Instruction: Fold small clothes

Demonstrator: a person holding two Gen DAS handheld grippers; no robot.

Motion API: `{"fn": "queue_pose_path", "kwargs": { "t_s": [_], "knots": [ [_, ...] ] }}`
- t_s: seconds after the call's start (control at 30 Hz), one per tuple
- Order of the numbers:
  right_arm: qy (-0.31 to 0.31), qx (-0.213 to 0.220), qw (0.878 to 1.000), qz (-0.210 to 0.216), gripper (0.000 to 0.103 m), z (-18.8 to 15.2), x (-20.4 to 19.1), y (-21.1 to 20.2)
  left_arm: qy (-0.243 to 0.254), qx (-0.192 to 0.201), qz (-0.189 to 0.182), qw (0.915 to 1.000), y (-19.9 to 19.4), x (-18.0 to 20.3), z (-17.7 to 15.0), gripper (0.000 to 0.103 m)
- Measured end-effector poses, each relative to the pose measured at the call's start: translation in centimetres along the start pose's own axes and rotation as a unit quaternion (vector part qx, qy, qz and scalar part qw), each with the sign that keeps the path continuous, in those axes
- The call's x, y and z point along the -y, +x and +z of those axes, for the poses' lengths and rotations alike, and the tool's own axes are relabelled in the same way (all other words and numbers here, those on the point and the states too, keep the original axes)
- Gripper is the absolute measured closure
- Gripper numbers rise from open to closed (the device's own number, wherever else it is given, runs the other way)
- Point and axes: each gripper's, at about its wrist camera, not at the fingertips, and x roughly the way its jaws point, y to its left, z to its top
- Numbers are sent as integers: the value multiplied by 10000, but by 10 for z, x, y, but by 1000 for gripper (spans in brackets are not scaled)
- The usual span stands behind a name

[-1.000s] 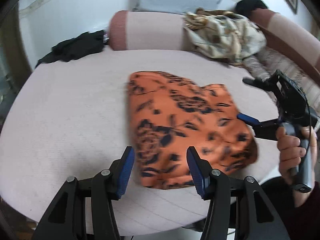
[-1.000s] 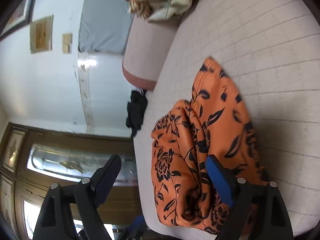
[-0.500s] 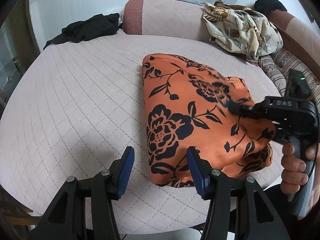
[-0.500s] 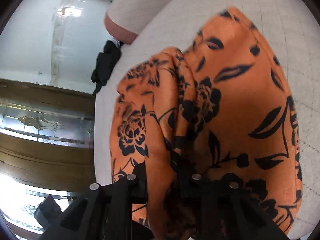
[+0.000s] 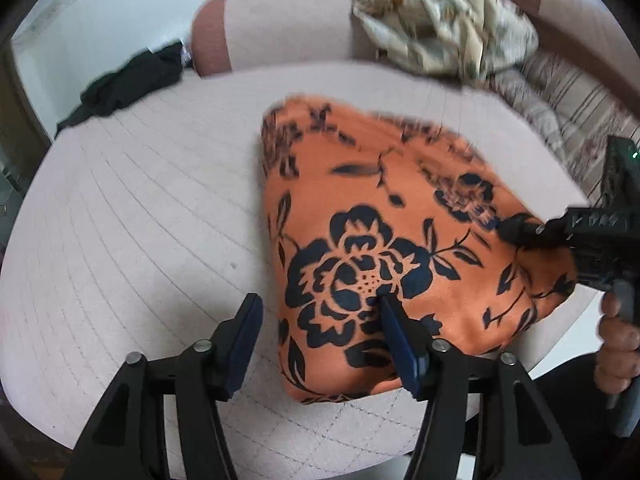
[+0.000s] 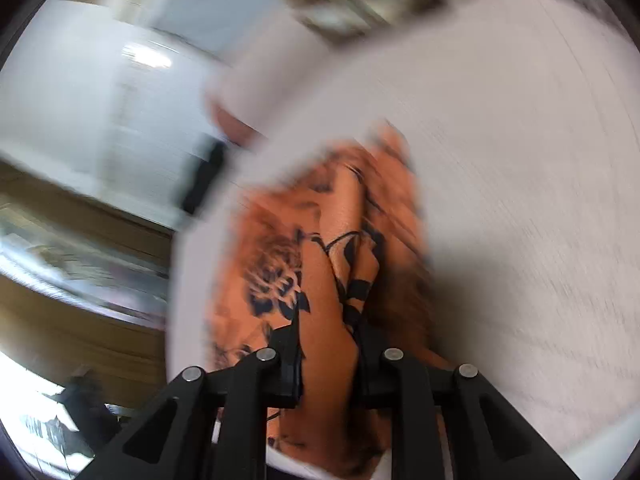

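The right gripper (image 6: 328, 360) was clamped on a bunched fold of the orange floral garment (image 5: 384, 248), the cloth pinched between its narrowed jaws and rising up through them; in the left wrist view the same gripper (image 5: 508, 232) reached in over the garment's right edge, with the person's hand (image 5: 618, 344) wrapped around its handle. The left gripper (image 5: 320, 332) had its jaws apart, and they had just been opening further; they straddled the garment's near left edge, one blue pad over the black rose print and the other over bare cushion, neither pressing the cloth. The garment lay partly folded on the pale quilted cushion (image 5: 140, 220). A black garment (image 5: 128, 84) lay at the cushion's far left, well apart from it, and a crumpled cream patterned cloth (image 5: 444, 28) was heaped on the backrest behind.
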Motion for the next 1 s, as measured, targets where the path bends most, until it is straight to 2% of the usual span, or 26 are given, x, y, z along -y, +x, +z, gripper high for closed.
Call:
{"fn": "queue_pose_path", "kwargs": {
  "t_s": [0.03, 0.1, 0.2, 0.27, 0.3, 0.33, 0.43, 0.5, 0.53, 0.6, 0.67, 0.7, 0.83, 0.93, 1.0],
  "knots": [
    [259, -134, 9996, -5, 80, 0, 9, 4, -43, -26, 0, 10000, 3, -1, -1, 40],
    [437, 64, 9985, 313, 77, 6, 15, -8, -118, 9, -32, 9999, 3, -4, -2, 36],
    [468, 1207, 9914, 206, 76, 18, 14, -40, -89, 18, -47, 9999, 5, -7, -3, 34],
    [295, 1414, 9882, 502, 76, 27, 5, -47, -90, 36, -42, 9999, 7, -8, -3, 33],
    [132, 1313, 9888, 697, 76, 33, -4, -44, -97, 49, -52, 9999, 8, -8, -4, 33],
    [-82, 1234, 9899, 699, 76, 38, -16, -39, -102, 61, -68, 9999, 9, -9, -6, 33],
    [-569, 931, 9939, 185, 76, 56, -46, -7, -88, 48, -61, 9999, 9, -4, -9, 33],
    [-379, 608, 9973, 154, 76, 71, -48, 18, -107, 59, -67, 9999, 11, -2, -13, 32],
    [-241, 280, 9992, 169, 76, 78, -47, 37, -132, 71, -73, 9999, 11, -3, -15, 32],
    [-75, -5, 9999, -151, 76, 87, -41, 63, -227, 52, -117, 9997, 14, -5, -17, 28],
    [3, -150, 9970, -754, 78, 98, -31, 89, -351, -8, -208, 9992, 18, -8, -20, 26],
    [113, -137, 9964, -827, 78, 104, -24, 97, -429, -59, -262, 9987, 20, -11, -21, 25],
    [489, 28, 9981, -378, 78, 105, -12, 78, -607, -167, -501, 9968, 16, -21, -20, 24],
    [98, 255, 9989, -394, 76, 86, -19, 46, -721, -52, -594, 9956, 1, -27, -17, 25],
    [-142, 324, 9987, -368, 77, 73, -28, 30, -686, 219, -523, 9960, -14, -28, -19, 25]
  ]
}}
